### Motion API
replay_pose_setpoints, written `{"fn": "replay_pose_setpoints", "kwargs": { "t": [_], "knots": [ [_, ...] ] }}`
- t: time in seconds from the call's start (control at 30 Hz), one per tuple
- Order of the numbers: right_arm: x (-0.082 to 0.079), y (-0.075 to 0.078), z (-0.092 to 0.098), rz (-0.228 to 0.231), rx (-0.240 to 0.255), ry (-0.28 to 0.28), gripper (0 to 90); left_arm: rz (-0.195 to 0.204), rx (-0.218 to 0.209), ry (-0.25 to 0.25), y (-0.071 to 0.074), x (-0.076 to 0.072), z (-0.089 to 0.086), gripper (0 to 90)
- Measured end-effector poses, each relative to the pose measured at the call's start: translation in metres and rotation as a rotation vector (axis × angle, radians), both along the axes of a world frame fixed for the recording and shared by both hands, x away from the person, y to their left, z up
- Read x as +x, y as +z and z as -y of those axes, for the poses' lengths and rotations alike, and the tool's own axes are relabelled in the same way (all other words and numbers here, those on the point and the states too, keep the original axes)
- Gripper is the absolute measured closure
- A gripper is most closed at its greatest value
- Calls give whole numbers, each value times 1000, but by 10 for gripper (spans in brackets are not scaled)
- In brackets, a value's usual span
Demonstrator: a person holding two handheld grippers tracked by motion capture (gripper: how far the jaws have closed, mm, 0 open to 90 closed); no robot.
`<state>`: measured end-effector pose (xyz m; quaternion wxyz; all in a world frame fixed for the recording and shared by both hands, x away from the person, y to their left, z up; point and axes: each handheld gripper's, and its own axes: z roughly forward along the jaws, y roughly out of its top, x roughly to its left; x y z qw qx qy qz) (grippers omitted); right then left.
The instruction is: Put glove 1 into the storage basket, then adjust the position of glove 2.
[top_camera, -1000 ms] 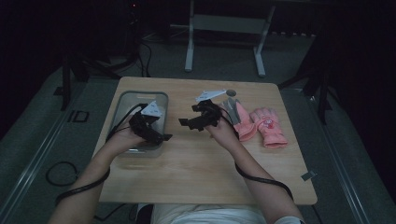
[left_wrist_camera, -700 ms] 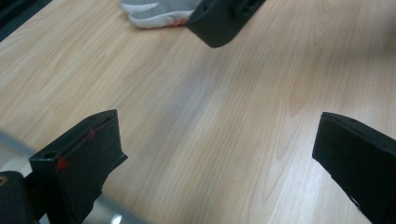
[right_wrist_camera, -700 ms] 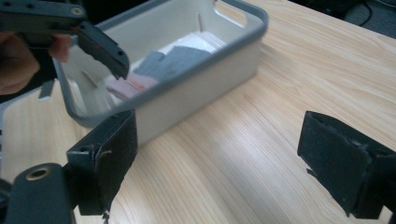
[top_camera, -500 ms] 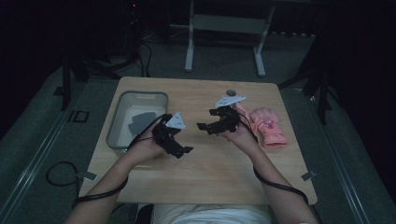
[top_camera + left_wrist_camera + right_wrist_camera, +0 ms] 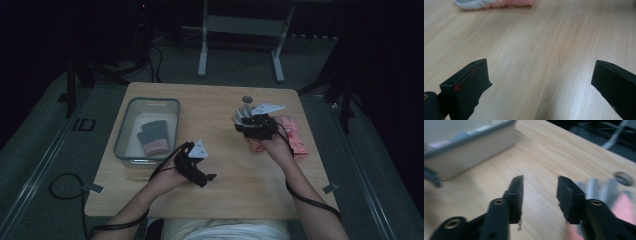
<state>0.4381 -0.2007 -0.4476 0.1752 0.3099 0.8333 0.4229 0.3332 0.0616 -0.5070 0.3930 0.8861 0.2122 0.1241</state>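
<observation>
A pair of pink gloves [image 5: 296,139] with grey fingertips [image 5: 599,187] lies on the right half of the wooden table [image 5: 225,200]. My right gripper [image 5: 239,125] hovers at the gloves' left edge and points left. Its jaws [image 5: 540,195] have just been closing; a narrow gap stays between them with nothing in it. A grey and pink glove [image 5: 152,137] lies in the grey bin [image 5: 120,145] at the left. My left gripper [image 5: 206,179] is low over bare wood near the table's front, open wide [image 5: 541,85] and empty. A glove [image 5: 494,3] lies far ahead of it.
The bin's wall [image 5: 474,145] stands ahead and to the left of the right gripper's jaws. A round hole [image 5: 247,99] sits in the table behind the gloves. A metal stand [image 5: 240,30] and cables lie on the dark floor beyond the table.
The left hand has come away from the bin, moving right, toward the table's front and lower; the glove in the bin now shows. The right hand has moved right, over the gloves' edge.
</observation>
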Motion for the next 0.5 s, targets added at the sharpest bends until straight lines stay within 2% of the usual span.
{"fn": "replay_pose_setpoints", "kwargs": {
  "t": [0.1,0.17,0.23,0.33,0.4,0.5],
  "knots": [
    [3,-2,11,13,-14,-38,610,17,14,24,-12,-6,1,12],
    [5,-3,18,28,-28,-65,620,11,-2,34,-16,-9,0,12],
    [8,-5,24,28,-36,-76,669,1,-20,42,-20,-13,-1,12],
    [17,-9,31,30,-66,-86,678,21,-35,56,-25,-19,-1,12],
    [20,-10,32,26,-69,-93,677,26,-43,66,-26,-21,-2,12],
    [36,-15,37,6,-73,-125,630,41,-78,105,-31,-25,-3,12]
  ]
}}
